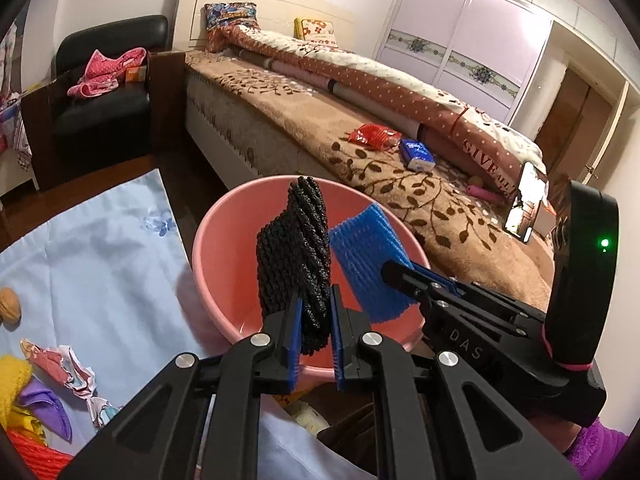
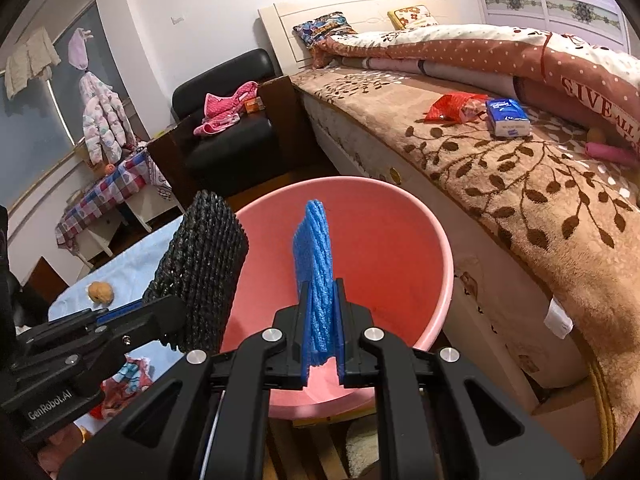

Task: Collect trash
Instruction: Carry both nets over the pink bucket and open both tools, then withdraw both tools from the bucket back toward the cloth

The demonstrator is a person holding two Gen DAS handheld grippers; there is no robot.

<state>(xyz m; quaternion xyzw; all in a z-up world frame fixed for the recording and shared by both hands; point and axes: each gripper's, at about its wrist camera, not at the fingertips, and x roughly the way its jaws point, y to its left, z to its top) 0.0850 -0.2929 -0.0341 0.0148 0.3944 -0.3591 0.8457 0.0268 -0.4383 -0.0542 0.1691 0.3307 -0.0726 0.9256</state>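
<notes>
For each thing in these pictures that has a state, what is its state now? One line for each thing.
left gripper: shut on the black foam net, held above the basin.
right gripper: shut on the blue foam net, held above the basin.
pink basin: upright, appears empty inside.
walnut: lying on the light blue cloth.
crumpled wrappers: lying on the cloth, not collected.
red bag: lying on the bed.
</notes>
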